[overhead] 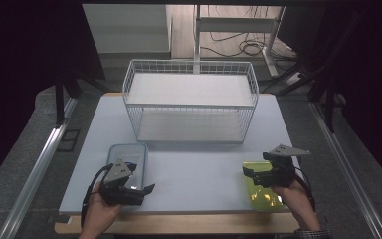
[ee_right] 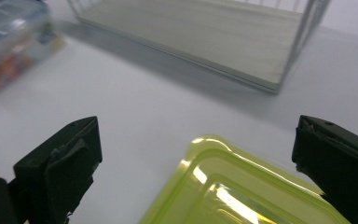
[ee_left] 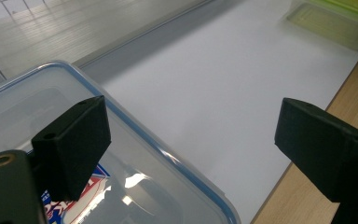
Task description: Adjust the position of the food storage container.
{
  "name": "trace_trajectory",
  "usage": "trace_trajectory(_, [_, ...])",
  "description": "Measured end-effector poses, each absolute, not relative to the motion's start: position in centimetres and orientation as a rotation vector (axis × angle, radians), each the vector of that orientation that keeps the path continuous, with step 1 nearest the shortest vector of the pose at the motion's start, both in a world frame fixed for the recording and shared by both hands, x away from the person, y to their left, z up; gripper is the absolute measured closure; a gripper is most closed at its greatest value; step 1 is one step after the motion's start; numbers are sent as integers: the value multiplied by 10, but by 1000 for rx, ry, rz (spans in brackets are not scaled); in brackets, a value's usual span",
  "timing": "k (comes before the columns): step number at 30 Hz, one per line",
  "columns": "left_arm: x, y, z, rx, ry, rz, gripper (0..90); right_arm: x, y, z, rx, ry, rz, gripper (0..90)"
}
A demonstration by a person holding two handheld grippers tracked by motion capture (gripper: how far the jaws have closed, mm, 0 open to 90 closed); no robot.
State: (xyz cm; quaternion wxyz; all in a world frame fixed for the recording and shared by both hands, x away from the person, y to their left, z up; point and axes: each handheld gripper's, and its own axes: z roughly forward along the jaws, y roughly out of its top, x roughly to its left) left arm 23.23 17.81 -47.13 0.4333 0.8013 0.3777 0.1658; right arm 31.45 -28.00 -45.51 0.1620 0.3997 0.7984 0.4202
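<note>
A clear box with a blue-rimmed lid sits at the table's front left, and its corner reaches in between my left jaws. My left gripper hovers over that box's near end, open, one jaw above the lid and the other above the table's wooden edge. A yellow-green lidded box lies at the front right. Above its far end my right gripper stands open, its jaws on either side of the lid and apart from it.
A white two-tier wire shelf stands at the middle back of the white table. The green box shows far off in the left gripper view, the blue-lidded box in the right gripper view.
</note>
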Motion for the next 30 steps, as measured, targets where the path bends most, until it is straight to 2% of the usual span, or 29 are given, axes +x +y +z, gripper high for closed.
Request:
trace_trajectory(14, [233, 183, -473, 1972, 956, 413, 71, 306, -272, -464, 1188, 2354, 1089, 2])
trace_trajectory(20, [233, 184, -474, 1969, 946, 419, 71, 302, -270, -463, 1180, 2355, 1059, 190])
trace_trajectory(24, [233, 184, -474, 1973, 942, 419, 73, 296, -266, -462, 1106, 2387, 1045, 402])
trace_trajectory(28, [233, 183, -474, 1976, 941, 425, 74, 291, -256, -461, 1052, 2456, 1016, 682])
trace_trajectory(30, [233, 183, -475, 1977, 941, 427, 73, 288, -249, -463, 1014, 2500, 987, 783])
